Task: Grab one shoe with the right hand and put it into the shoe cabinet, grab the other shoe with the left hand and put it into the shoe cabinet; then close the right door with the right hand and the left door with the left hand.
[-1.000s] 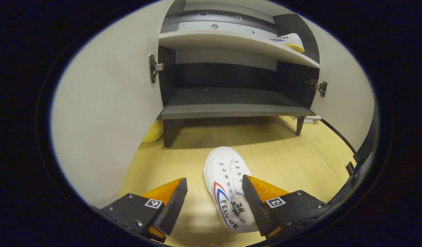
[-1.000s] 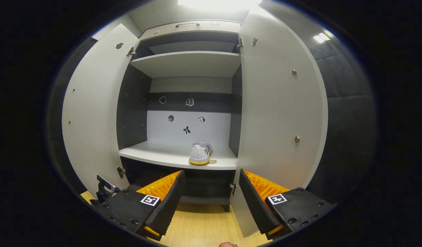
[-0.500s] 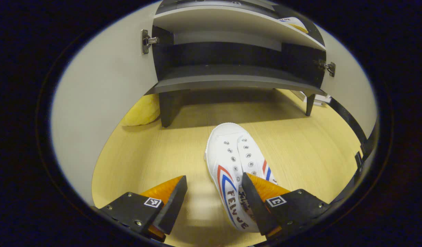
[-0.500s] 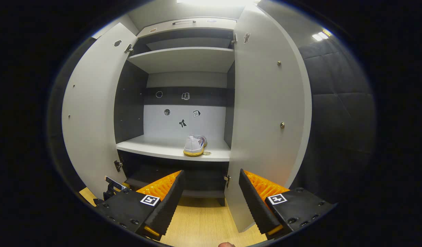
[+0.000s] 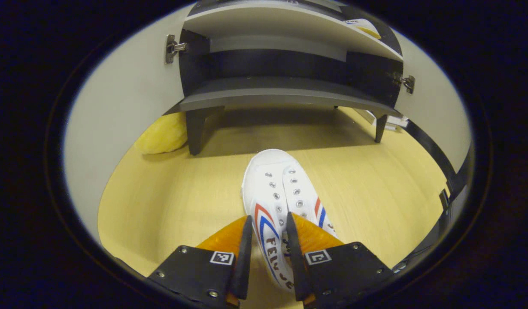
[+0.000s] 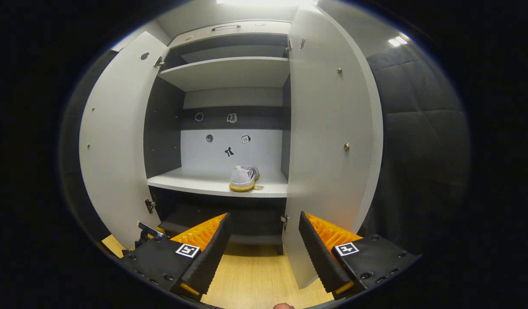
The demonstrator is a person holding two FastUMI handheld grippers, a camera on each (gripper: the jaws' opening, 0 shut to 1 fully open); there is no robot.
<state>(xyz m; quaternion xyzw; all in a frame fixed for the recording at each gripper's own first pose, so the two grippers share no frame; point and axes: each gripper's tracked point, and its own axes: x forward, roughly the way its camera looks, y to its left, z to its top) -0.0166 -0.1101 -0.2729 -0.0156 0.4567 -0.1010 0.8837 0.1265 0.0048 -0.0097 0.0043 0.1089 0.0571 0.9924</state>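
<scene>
Now, left gripper view: one white shoe (image 5: 277,195) lies on the wood floor (image 5: 169,206), toe toward the cabinet (image 5: 285,92). Left gripper (image 5: 266,257) has its two fingers drawn in narrow around the shoe's rear left side wall, one finger on the outside, the other down in the opening; both look to be touching it, gripping the side. One yellow object (image 5: 161,135) sits on the floor by the cabinet's left leg, beside the open left door (image 5: 118,111). Two cabinet legs visible. Two hinges (image 5: 173,48) visible, one per side. A second shoe (image 5: 362,28) partly shows on the light shelf at the top right, mostly cut off.

Right gripper view: right gripper (image 6: 264,253) held wide, nothing between its two fingers, well back from the cabinet (image 6: 227,128). Both doors open: left door (image 6: 113,141), right door (image 6: 328,141). One shoe (image 6: 243,178) sits on the middle shelf (image 6: 191,182), right of center, heel toward the camera. Five small stickers on the back panel. Floor (image 6: 251,279) below. Part of the other gripper (image 6: 146,231) shows low at left.
</scene>
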